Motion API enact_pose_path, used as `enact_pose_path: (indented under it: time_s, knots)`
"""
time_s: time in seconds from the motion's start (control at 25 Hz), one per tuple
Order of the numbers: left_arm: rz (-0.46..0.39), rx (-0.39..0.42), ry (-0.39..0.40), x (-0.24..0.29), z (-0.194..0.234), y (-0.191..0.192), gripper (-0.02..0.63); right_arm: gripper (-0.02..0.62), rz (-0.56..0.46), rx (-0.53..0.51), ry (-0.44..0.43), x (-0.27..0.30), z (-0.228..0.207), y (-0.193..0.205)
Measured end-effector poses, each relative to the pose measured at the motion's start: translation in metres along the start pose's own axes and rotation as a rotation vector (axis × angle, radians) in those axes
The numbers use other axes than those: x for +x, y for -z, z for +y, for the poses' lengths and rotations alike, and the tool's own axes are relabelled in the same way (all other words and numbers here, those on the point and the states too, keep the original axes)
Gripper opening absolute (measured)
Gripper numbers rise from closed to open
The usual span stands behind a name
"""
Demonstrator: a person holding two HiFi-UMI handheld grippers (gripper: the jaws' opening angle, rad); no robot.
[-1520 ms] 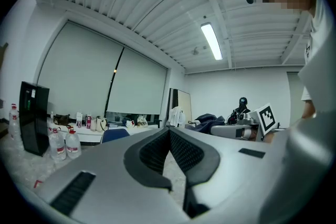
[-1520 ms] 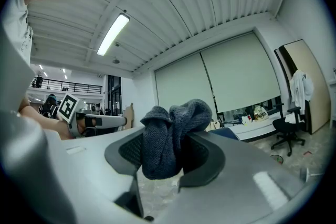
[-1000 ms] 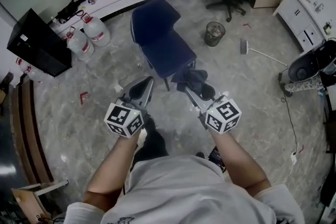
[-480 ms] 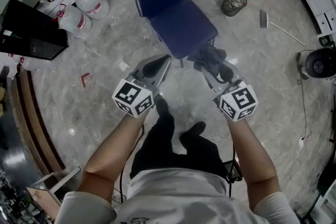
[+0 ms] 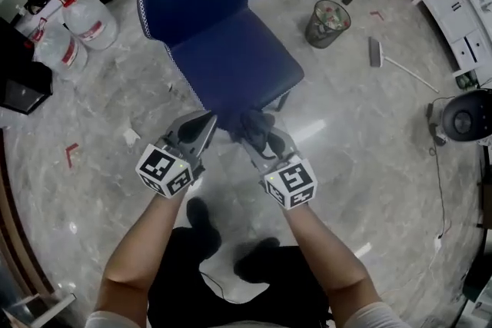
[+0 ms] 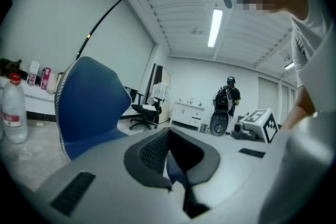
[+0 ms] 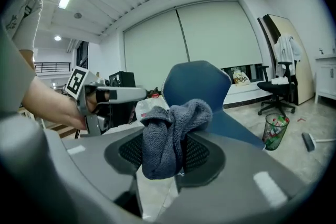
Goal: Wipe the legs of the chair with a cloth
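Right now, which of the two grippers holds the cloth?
The right gripper: its jaws are shut on the grey cloth; the left gripper holds nothing.

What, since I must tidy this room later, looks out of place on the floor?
A long-handled brush lies flat on the floor right of the wire bin. A red scrap and a white paper scrap litter the floor left of the blue chair. Nothing looks spilled or broken.

Found no legible words, brands or numbers. Saw only black-and-white square marker patterns on the cubes of the left gripper (image 5: 207, 120) and right gripper (image 5: 257, 133), lower centre. Could not read the red labels on the water bottles (image 5: 86, 11), upper left.
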State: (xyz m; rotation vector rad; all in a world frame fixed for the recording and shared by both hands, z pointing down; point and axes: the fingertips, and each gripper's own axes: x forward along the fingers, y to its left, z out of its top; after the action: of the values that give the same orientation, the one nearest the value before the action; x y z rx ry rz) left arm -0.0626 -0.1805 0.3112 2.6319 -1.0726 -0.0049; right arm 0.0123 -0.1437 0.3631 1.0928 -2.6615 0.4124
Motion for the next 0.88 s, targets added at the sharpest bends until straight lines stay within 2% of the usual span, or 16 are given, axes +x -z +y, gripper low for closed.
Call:
enact_pose_path:
  time_s: [0.16, 0.28, 0.4, 0.48, 0.68, 0.76, 0.88]
  knots:
    - [-0.040, 0.008, 0.020, 0.030, 0.042, 0.060, 0.005, 0.160, -0.014, -0.037, -0.010, 0.051, -0.014, 0.083]
    - [-0.057, 0.025, 0.051, 0.050, 0.060, 0.100, 0.005, 0.161, -0.025, -0.082, 0.019, 0.077, -0.030, 0.133]
    - [-0.026, 0.045, 0.084, 0.058, 0.072, 0.139, 0.005, 0.161, -0.053, -0.101, 0.058, 0.089, -0.038, 0.173]
    - [-0.006, 0.093, 0.097, 0.059, 0.084, 0.155, 0.005, 0.163, -0.063, -0.125, 0.065, 0.099, -0.038, 0.195]
    - [0.057, 0.132, 0.115, 0.062, 0.104, 0.203, 0.005, 0.163, 0.036, -0.145, 0.001, 0.125, -0.022, 0.268]
    - [0.055, 0.150, 0.119, 0.063, 0.103, 0.212, 0.005, 0.161, 0.003, -0.157, -0.003, 0.132, -0.018, 0.265]
    - [0.056, 0.160, 0.130, 0.062, 0.104, 0.212, 0.005, 0.161, -0.099, -0.140, 0.020, 0.140, -0.015, 0.233]
